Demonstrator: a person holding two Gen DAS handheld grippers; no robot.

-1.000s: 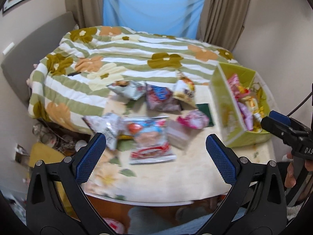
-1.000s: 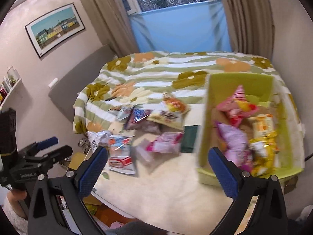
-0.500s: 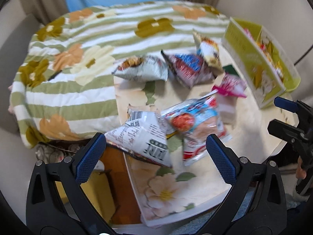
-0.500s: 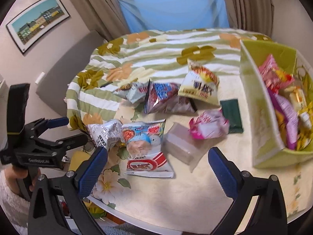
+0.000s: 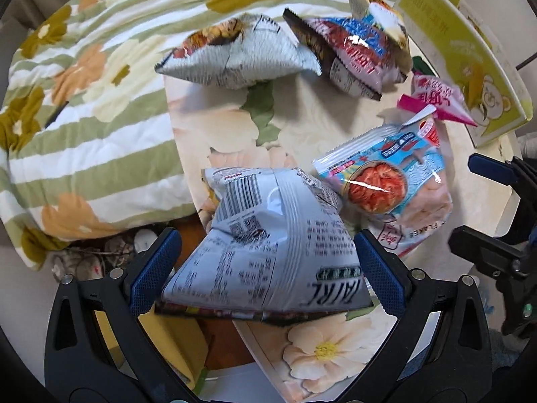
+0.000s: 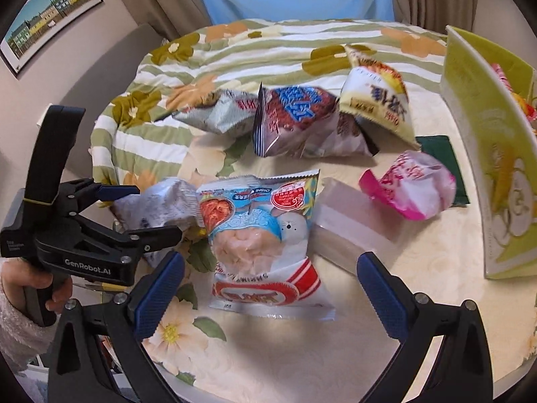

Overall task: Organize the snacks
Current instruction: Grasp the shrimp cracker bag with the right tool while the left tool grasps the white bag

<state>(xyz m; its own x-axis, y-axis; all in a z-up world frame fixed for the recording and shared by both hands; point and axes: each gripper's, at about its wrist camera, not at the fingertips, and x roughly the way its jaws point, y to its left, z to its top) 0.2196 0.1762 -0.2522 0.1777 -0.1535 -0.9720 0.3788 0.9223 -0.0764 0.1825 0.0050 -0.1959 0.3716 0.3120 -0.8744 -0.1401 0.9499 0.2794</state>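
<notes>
Snack bags strewn on floral table (image 6: 302, 352) w/ striped quilt (image 6: 268, 43) behind; left gripper (image 5: 265, 265) & right gripper (image 6: 268, 292) fingers spread apart.

The left hand-held gripper (image 6: 147, 211) carries "GenRobot.AI" in white on its black body. The shrimp-flakes bag (image 5: 392, 188) shows "FLAKES", and upside down "OISHI" near its top edge.

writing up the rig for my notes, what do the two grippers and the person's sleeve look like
Both are black plastic clamp-style frames with silver rivets and blue ribbed pads on the fingertips. The left gripper has white lettering reading GenRobot.AI on its side, a tall black block on top, and a black handle. The right gripper looks the same. The sleeve is fluffy and whitish pink.
</notes>
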